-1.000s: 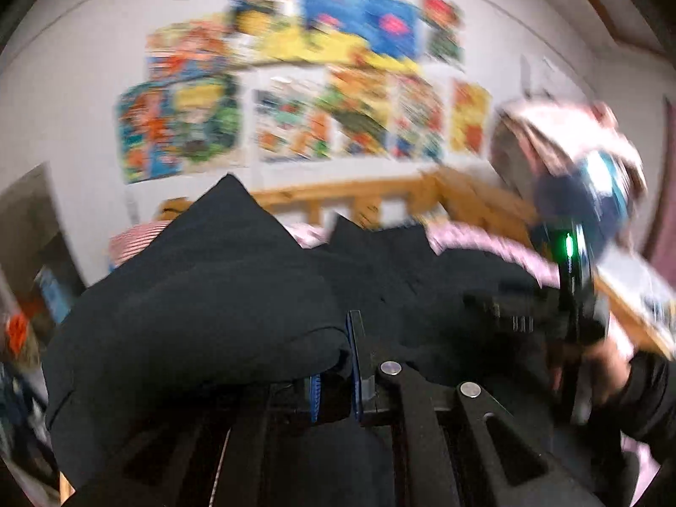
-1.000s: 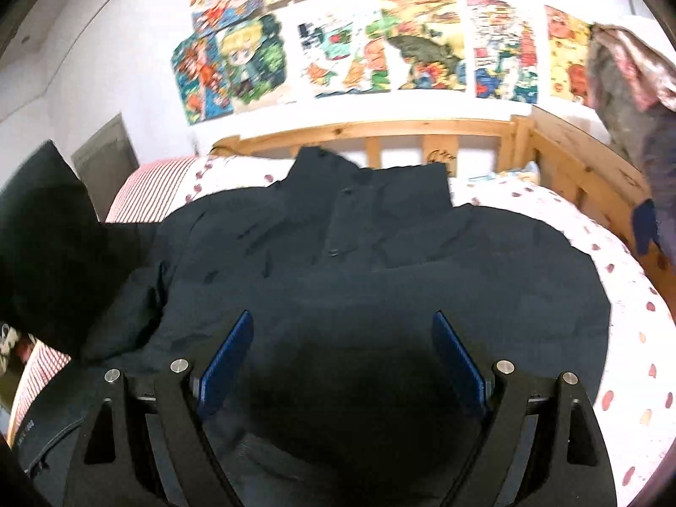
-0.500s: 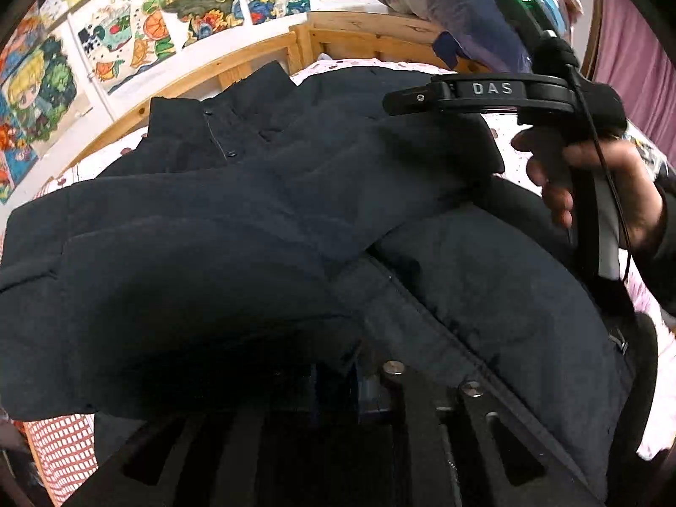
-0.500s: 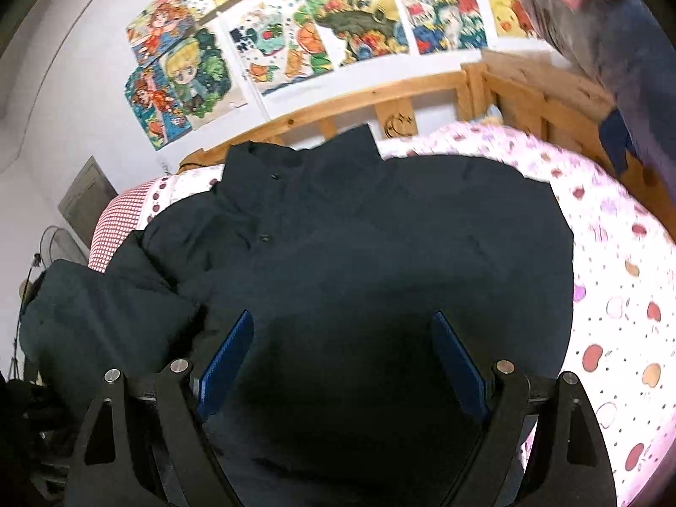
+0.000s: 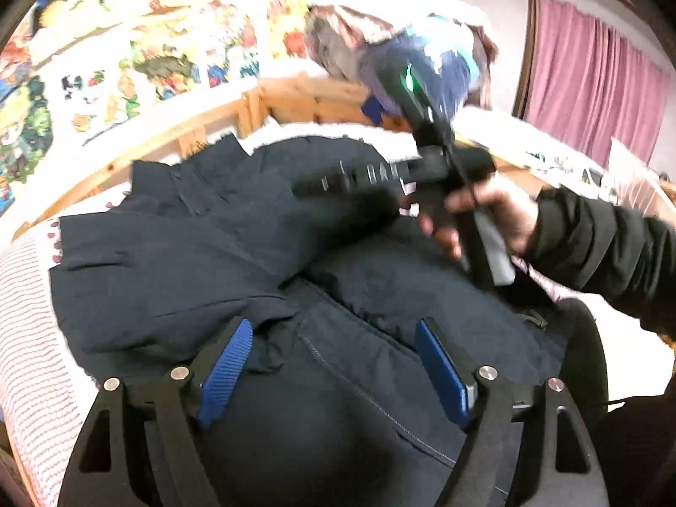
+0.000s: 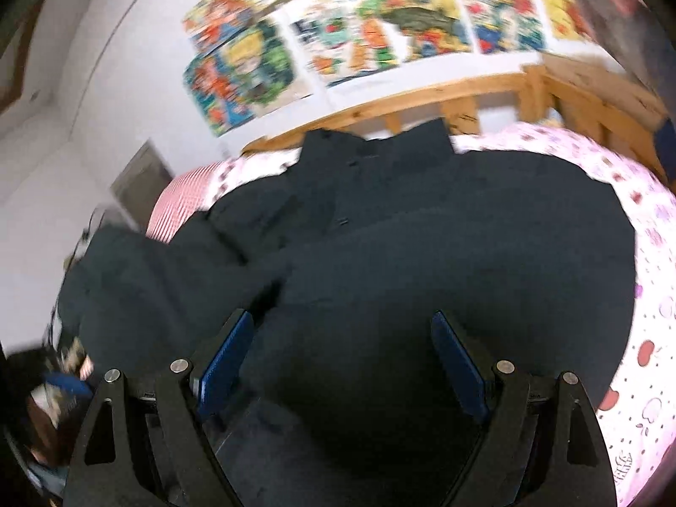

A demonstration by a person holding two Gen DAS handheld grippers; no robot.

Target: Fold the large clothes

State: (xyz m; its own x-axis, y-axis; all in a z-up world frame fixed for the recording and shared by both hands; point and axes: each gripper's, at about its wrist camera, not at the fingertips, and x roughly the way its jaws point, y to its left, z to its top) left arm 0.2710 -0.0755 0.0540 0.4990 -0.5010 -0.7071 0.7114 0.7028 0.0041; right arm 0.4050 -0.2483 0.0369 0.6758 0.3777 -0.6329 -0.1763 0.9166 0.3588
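Posters [image 6: 338,38] back a wooden bed [image 6: 426,97]; dark jacket [image 6: 422,262] spread, both grippers released.

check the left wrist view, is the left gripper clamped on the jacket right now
No, the left gripper is open, its blue pads spread wide apart above the dark jacket with no fabric pinched between them.
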